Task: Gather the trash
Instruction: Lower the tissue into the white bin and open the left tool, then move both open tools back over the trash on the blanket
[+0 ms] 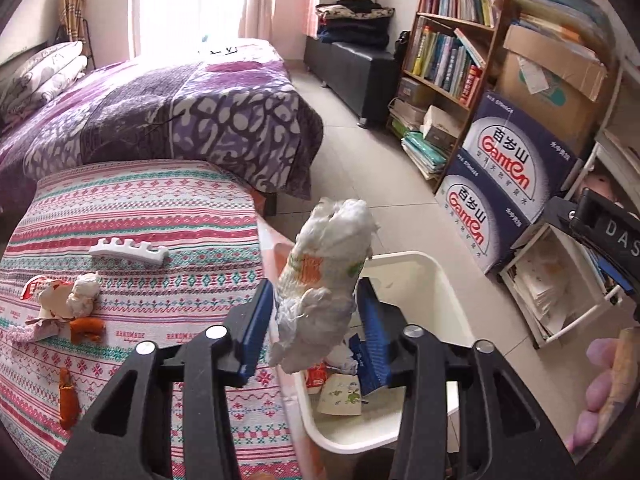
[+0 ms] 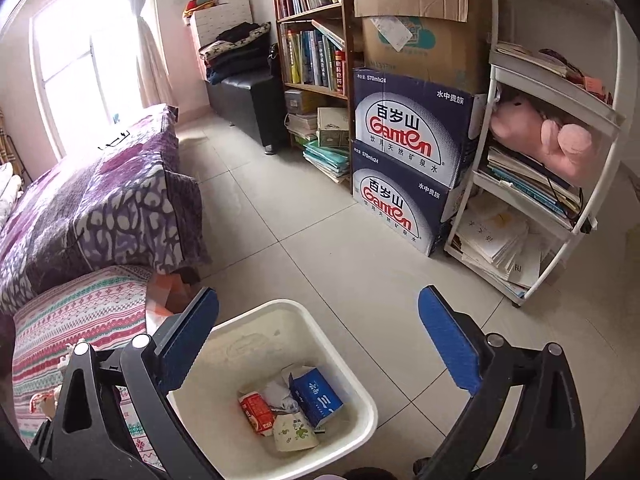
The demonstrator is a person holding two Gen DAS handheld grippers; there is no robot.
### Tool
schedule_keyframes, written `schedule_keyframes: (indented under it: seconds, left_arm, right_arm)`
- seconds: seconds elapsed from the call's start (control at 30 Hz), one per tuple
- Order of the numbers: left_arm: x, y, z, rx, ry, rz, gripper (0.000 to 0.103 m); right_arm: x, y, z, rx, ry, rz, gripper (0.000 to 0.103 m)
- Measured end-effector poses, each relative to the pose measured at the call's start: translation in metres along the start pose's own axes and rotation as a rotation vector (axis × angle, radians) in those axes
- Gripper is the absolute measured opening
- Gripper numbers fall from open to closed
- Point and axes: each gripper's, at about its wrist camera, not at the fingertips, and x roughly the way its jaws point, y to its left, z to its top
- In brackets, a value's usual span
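Note:
A crumpled white plastic wrapper (image 1: 320, 280) with orange and green print stands between the blue pads of my left gripper (image 1: 316, 282). The jaws are apart, with slight gaps on both sides of the wrapper. It hangs over the near rim of the white bin (image 1: 412, 258), beside the table's edge. My right gripper (image 2: 319, 291) is wide open and bare above the same bin (image 2: 260, 340). Inside lie a blue carton (image 2: 316, 398), a red packet (image 2: 256, 408) and paper scraps. More trash stays on the striped tablecloth (image 1: 140, 220): a crumpled paper wad (image 1: 80, 292) and orange peel (image 1: 86, 328).
A white comb-like piece (image 1: 128, 251) lies on the cloth. A bed with a purple blanket (image 1: 180, 120) stands behind the table. Blue water cartons (image 2: 408, 184), a bookshelf (image 2: 316, 52) and a white rack (image 2: 552, 200) line the right wall. Tiled floor (image 2: 300, 208) lies between.

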Motion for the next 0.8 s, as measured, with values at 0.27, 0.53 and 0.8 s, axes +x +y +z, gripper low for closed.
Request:
schedule_keyframes:
  seconds: [0.27, 0.53, 0.8]
  left_arm:
    - [-0.004, -0.003, -0.003, 0.01, -0.014, 0.018, 0.076]
    - [-0.008, 0.032, -0.006, -0.032, 0.008, 0.123, 0.079]
    - [-0.009, 0.068, -0.019, -0.029, 0.073, 0.233, 0.08]
  right_arm:
    - [-0.001, -0.011, 0.002, 0.044, -0.01, 0.002, 0.096]
    - [-0.001, 0.01, -0.004, -0.017, 0.005, 0.009, 0.096]
    - [0.0, 0.046, -0.017, -0.118, 0.041, 0.031, 0.096]
